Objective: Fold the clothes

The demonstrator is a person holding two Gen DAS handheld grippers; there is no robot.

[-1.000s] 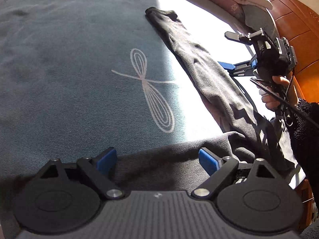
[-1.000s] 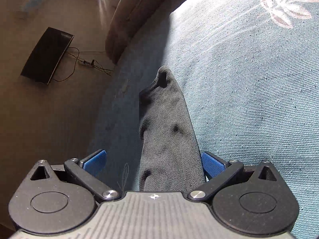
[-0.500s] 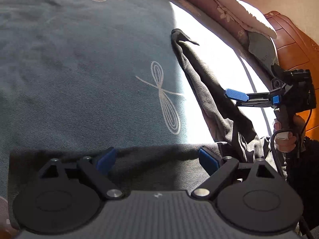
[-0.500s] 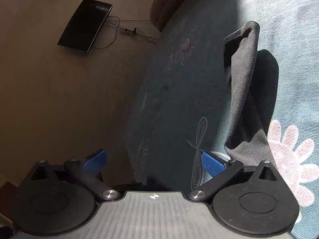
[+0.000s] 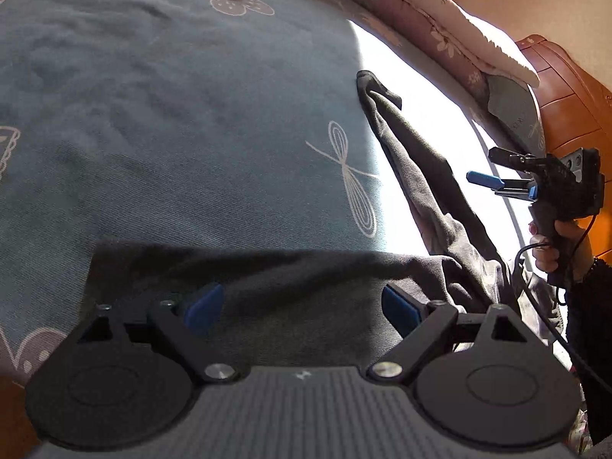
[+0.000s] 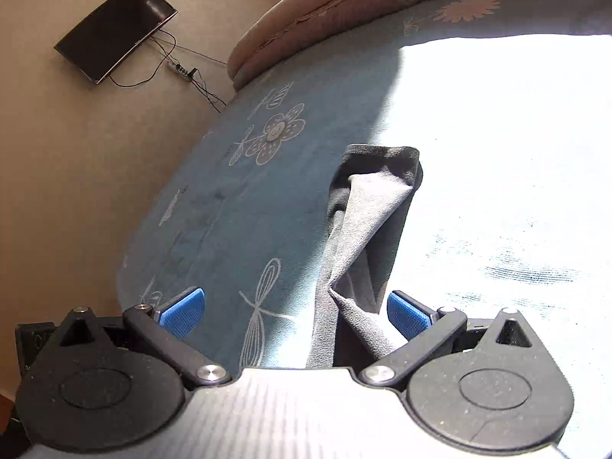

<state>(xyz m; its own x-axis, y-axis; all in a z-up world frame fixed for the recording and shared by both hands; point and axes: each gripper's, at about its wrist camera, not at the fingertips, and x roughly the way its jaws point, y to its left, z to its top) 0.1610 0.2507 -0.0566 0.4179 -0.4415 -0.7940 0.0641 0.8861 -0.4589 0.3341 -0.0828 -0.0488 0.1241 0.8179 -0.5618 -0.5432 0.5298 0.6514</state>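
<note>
A dark grey garment (image 5: 306,267) lies on the blue flowered bedspread (image 5: 172,134). Its body spreads flat under my left gripper (image 5: 302,304), which is open with the cloth lying between its blue pads (image 5: 202,302). One long sleeve (image 5: 417,176) runs away to the upper right, twisted and partly raised. A hand (image 5: 550,244) holds my right gripper (image 5: 485,168) just right of that sleeve. In the right wrist view the sleeve (image 6: 367,222) passes between the wide-apart fingers of the right gripper (image 6: 294,313), cuff (image 6: 382,157) at the far end. The right gripper is open.
A pink quilt (image 5: 440,11) is piled along the bed's far edge, with a wooden headboard (image 5: 566,88) to its right. Bright sun washes out the bedspread right of the sleeve (image 6: 497,153). A dark screen (image 6: 114,34) and cables (image 6: 183,72) sit beyond the bed.
The sleeve went from lying flat to being lifted and twisted. The right gripper swung back, and the sleeve now runs between its fingers again. The left view pulled back, showing the garment's straight edge.
</note>
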